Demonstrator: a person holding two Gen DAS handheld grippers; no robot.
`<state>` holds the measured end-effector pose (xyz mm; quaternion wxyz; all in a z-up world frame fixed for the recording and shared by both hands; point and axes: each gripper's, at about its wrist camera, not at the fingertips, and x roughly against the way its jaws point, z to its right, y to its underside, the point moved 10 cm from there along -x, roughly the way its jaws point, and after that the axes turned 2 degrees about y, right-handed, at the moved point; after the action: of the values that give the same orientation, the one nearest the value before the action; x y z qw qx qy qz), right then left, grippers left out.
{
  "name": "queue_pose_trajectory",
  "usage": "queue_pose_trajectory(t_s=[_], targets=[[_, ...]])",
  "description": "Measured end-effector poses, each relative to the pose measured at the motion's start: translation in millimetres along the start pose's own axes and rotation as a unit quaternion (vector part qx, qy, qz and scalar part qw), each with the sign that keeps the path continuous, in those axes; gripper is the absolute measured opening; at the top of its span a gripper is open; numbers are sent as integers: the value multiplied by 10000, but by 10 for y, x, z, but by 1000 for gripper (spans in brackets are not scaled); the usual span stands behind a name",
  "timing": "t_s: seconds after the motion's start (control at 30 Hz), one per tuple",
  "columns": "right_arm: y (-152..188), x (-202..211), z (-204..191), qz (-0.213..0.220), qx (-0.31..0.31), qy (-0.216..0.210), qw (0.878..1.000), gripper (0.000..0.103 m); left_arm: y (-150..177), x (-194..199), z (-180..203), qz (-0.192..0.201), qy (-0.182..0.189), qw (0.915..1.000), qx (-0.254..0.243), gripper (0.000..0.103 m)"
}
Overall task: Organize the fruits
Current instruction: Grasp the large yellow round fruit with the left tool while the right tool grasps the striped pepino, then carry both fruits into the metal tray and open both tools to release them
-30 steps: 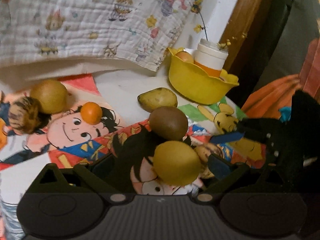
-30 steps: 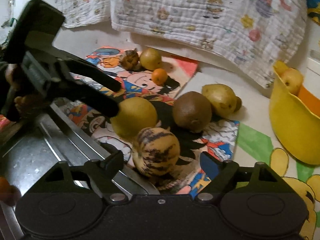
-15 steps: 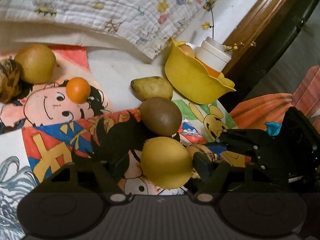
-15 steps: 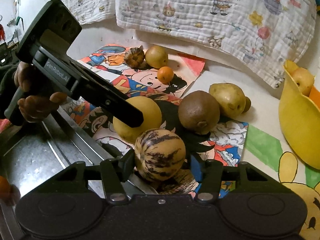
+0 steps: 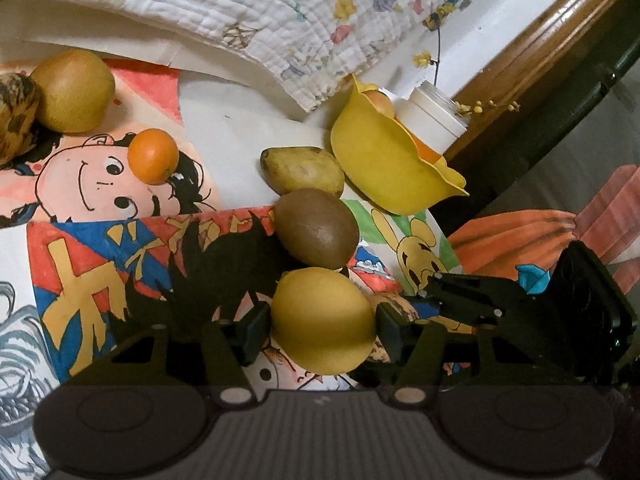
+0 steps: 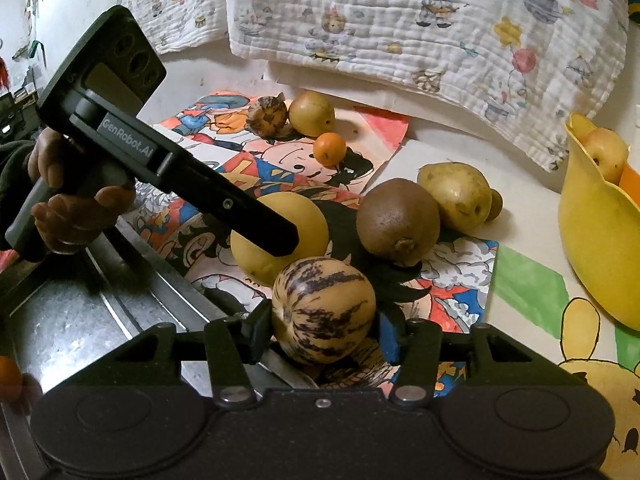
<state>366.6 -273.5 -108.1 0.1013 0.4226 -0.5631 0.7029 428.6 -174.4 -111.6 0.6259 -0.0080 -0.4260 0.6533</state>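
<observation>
1. Left gripper (image 5: 322,330): fingers closing around a round yellow fruit (image 5: 322,322). Both pads sit against its flanks; the fruit fills the gap between them.
2. Right gripper (image 6: 322,330): fingers about a third open and pressed on a tan striped melon (image 6: 323,312), one pad on each side.
3. Both fruits lie at the near edge of the cartoon-print mat (image 5: 120,248) on the worktop, just beside each other. From the right wrist view the yellow fruit (image 6: 280,236) sits just behind and left of the melon, with a left finger (image 6: 256,224) laid across it.
4. A hand (image 6: 68,208) grips the left gripper's handle at the left of the right wrist view.
5. Brown round fruit (image 5: 318,228) just beyond the yellow one, touching or nearly touching it. A potato (image 5: 302,170) lies right behind that.
6. Yellow bowl (image 5: 384,168) at the right of the worktop, holding an apple-like fruit (image 6: 606,154); a white jar (image 5: 434,114) stands by it.
7. Small orange (image 5: 153,155) mid-mat. Far left corner: another yellow-brown fruit (image 5: 72,90) touching a second striped melon (image 5: 14,116).
8. Printed quilt (image 5: 280,12) hangs along the back.
9. Metal sink (image 6: 80,320) at lower left, right wrist view.
</observation>
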Motion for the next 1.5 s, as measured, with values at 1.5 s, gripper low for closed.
queue_pose_trajectory(t_s=[1.5], targets=[[-170, 535, -1439, 531, -255, -723, 9956, 54, 898, 1619, 229, 976, -1101, 9890, 180, 60]])
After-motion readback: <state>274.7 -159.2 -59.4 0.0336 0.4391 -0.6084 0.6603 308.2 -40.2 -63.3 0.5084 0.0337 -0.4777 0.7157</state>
